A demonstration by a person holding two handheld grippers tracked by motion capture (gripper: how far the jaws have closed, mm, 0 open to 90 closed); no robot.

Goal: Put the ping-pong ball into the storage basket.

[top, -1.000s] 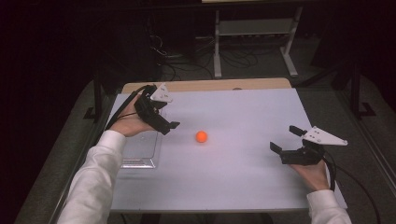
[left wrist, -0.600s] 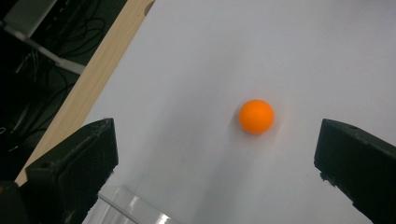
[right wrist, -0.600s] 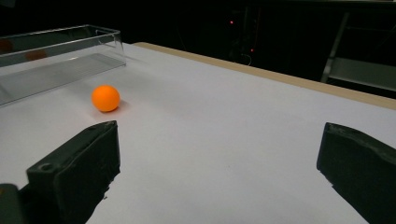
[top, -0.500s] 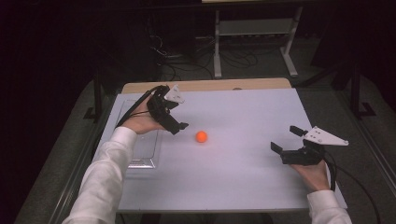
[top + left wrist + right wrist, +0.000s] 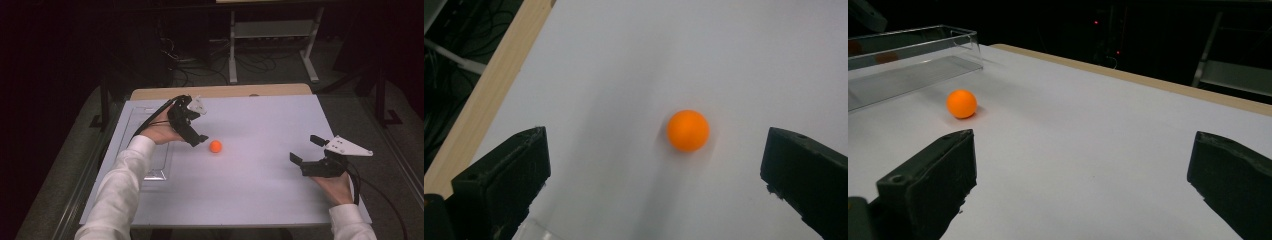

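Lying on the white surface (image 5: pixel 250 190) a little left of its middle, the orange ball (image 5: pixel 215 146) rests free, touched by nothing. In the high view the left gripper (image 5: pixel 199 140) hangs just beside it on the side toward the left edge, tilted down with its tips near the ball but apart from it; its jaws are spread wide and hold nothing. In the left gripper view the ball (image 5: pixel 688 130) sits between the two black jaws and beyond their tips — nearer the right-hand jaw than the other — with bare white surface all round it and the table's wooden edge (image 5: pixel 489 85) running along the left. The right gripper (image 5: pixel 303 149) rests low near the right edge of the surface, well apart from the ball, its jaws likewise wide apart and empty. From the right gripper view the ball (image 5: pixel 962 103) lies farther off, past the left-hand jaw, close to a clear plastic tray (image 5: pixel 913 55) — the same tray (image 5: pixel 150 150) that lies along the left edge of the surface under the person's left forearm.
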